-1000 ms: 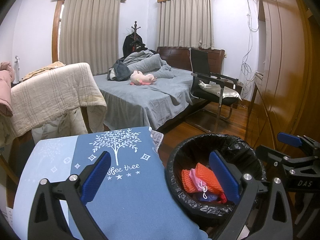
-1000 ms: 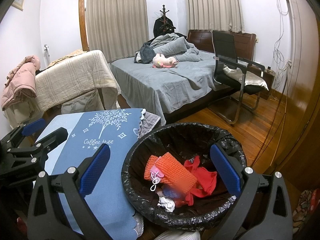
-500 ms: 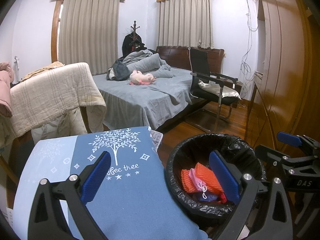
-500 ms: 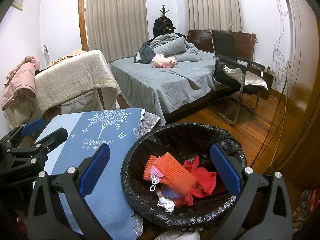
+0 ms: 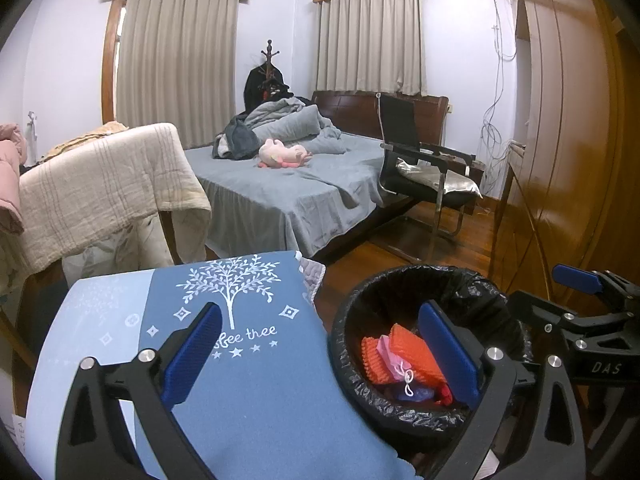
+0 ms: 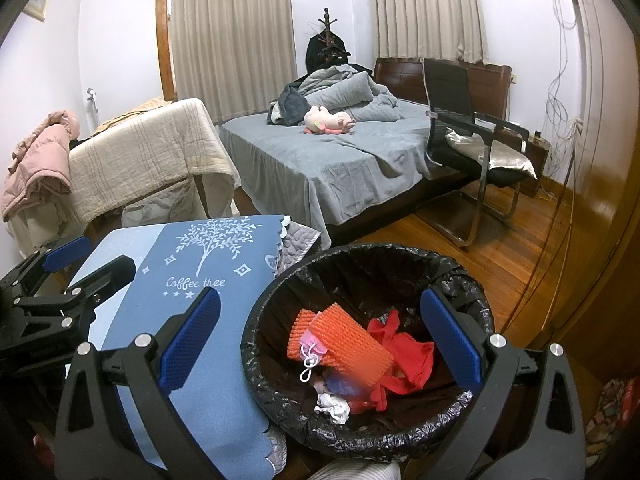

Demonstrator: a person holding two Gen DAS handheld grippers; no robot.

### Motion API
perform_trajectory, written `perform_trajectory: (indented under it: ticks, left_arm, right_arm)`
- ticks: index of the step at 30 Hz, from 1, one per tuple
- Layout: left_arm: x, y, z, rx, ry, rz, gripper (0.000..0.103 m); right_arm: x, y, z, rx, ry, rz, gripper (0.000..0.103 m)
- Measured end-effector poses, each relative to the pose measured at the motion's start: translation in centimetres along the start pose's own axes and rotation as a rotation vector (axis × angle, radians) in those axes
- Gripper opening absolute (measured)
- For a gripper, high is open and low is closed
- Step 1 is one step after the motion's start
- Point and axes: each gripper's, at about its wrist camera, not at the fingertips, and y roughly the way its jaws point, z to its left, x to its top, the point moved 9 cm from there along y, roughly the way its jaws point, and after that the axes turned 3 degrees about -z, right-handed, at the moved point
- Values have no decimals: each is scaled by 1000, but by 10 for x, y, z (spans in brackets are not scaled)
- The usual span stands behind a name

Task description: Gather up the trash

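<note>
A round bin lined with a black bag [image 6: 276, 300] [image 5: 348, 320] stands on the floor beside a table with a blue tree-print cloth [image 5: 248, 360] [image 6: 192, 280]. Inside lie orange foam netting [image 6: 348, 344] [image 5: 408, 348], red plastic scraps [image 6: 408, 356] and a crumpled white bit [image 6: 332, 404]. My right gripper [image 6: 320, 344] hovers open above the bin with nothing between its blue pads. My left gripper [image 5: 320, 356] is open too, straddling the table edge and the bin's rim, empty. Each gripper shows at the other view's edge.
A bed with a grey cover [image 6: 344, 160] and a pink plush toy [image 6: 326, 120] stands behind. A black chair [image 6: 472, 136] is on the right, a blanket-draped rack [image 6: 148, 160] on the left, and wooden wardrobe doors [image 5: 568, 140] along the right wall.
</note>
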Motion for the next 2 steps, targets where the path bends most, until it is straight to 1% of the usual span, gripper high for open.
perform_trajectory:
  ticks: [2]
  left_arm:
    - [0,0,1,0,0,-1,97]
  right_arm:
    - [0,-1,1,1,0,0,97]
